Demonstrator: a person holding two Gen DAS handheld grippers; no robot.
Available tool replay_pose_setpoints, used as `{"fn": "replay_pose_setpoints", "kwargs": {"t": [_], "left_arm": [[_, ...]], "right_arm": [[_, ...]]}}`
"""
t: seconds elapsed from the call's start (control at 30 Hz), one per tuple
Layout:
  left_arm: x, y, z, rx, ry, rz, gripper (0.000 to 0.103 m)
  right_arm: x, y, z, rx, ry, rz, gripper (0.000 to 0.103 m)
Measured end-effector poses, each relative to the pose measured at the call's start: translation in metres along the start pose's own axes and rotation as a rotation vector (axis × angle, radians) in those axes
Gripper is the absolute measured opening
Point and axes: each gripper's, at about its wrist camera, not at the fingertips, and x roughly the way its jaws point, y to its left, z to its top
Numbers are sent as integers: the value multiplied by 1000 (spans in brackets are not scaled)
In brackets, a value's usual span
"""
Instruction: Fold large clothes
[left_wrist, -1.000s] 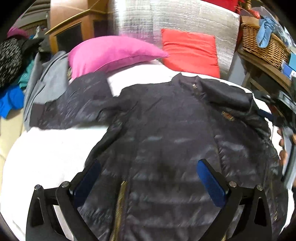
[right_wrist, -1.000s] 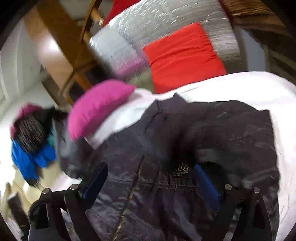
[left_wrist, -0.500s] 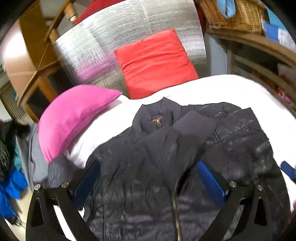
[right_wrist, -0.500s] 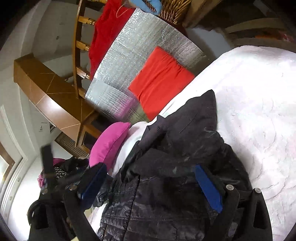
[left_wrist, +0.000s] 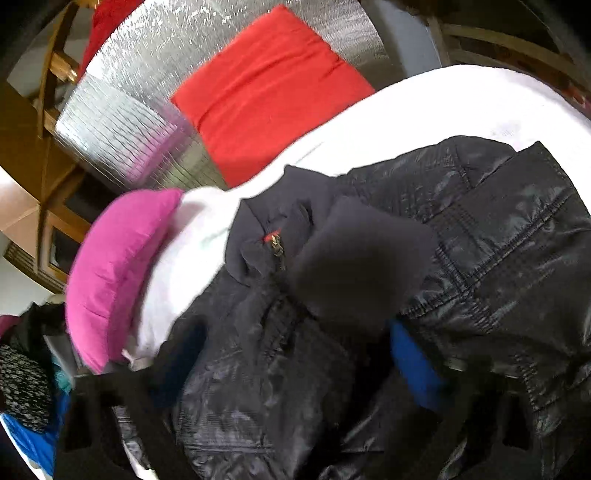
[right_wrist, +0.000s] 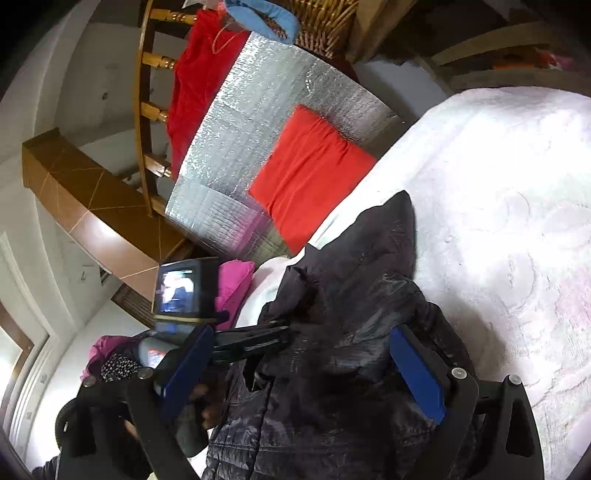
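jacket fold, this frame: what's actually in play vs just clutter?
In play:
black jacket
left gripper, jaws closing over the jacket
right gripper, open over it
white bed cover

Clutter:
pink pillow
red cushion
silver foil panel
wicker basket

A black jacket lies on the white bed, collar toward the red cushion at the bed's far edge. The left gripper is closing over jacket fabric; a pink pillow lies at the bed's left edge.
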Motion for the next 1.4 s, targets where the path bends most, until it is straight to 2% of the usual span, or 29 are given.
{"fn": "replay_pose_setpoints", "kwargs": {"t": [0.03, 0.07, 0.17, 0.23, 0.37, 0.5, 0.7, 0.83, 0.9, 0.97, 1.1, 1.13, 1.2, 1.3, 1.4], "left_arm": [[1, 2, 0, -16, 13, -21, 55], [4, 8, -1, -54, 30, -52, 37], [0, 26, -8, -132, 7, -80, 30], [-7, 41, -16, -195, -30, -99, 29], [-17, 90, -48, -411, -80, -161, 29], [-1, 134, -95, -658, -55, -250, 29], [30, 159, -135, -837, 15, -393, 29], [39, 176, -154, -924, 27, -464, 35], [45, 180, -164, -956, 52, -472, 56], [50, 181, -172, -984, 70, -476, 65], [64, 183, -179, -1008, 92, -516, 65], [64, 183, -178, -1001, 85, -518, 62], [61, 185, -172, -983, 66, -505, 28], [47, 190, -160, -927, 26, -483, 13], [14, 195, -143, -804, -105, -447, 13]], "right_arm": [[1, 1, -1, -5, 4, 1, 98], [2, 1, -2, -12, 10, 3, 98], [3, 3, -3, -25, 15, 2, 98], [2, 4, -3, -28, 13, 1, 98], [0, 2, -3, -25, 7, -3, 98], [0, 1, -3, -24, 10, -9, 98], [0, -3, -2, -12, 18, -13, 98], [1, -6, -2, -3, 22, -14, 98], [1, -7, -3, -2, 25, -13, 98], [1, -6, -3, -6, 26, -16, 98], [2, -5, -3, -8, 27, -15, 98], [2, -5, -3, -9, 28, -15, 98], [3, -5, -3, -9, 30, -15, 98], [3, -5, -4, -10, 32, -18, 98], [2, -5, -4, -9, 29, -17, 98]]}}
